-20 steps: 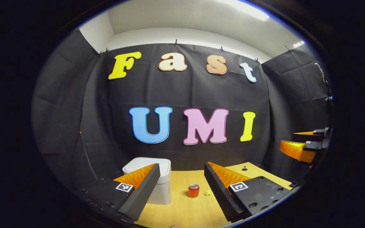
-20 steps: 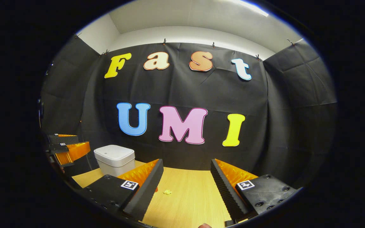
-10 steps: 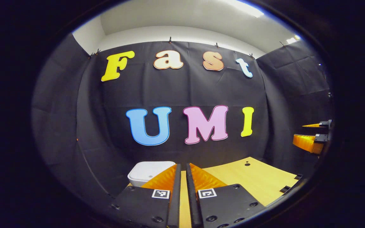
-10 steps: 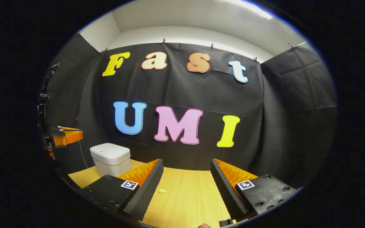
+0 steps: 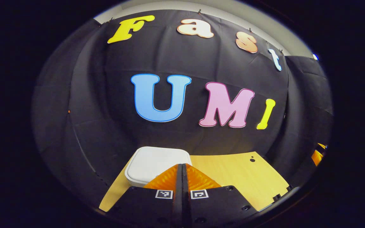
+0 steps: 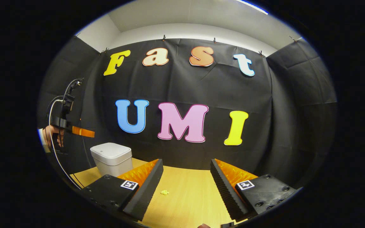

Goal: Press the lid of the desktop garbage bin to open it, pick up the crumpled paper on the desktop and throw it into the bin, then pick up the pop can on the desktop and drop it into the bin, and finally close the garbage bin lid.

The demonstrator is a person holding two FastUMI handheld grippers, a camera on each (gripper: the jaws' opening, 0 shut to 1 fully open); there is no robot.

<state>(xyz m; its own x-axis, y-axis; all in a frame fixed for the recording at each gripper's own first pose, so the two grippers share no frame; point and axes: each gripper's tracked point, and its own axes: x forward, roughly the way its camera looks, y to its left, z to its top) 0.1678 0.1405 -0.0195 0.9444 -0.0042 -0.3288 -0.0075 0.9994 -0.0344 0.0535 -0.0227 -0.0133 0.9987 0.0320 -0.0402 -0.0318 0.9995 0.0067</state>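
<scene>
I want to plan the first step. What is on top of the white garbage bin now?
The bin carries its closed lid. The left hand-held gripper, fingers together, hovers above it. The bin's inside is covered by the lid.

You find nothing readable: the square coded tags on the right hand-held gripper carry no text.

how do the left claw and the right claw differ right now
The left claw is shut, fingers together; the right claw is open, fingers spread wide. The left claw hangs above the closed white plastic bin; the right claw sits low over the wooden desktop, facing the small yellow crumpled paper. Both hold nothing.
</scene>
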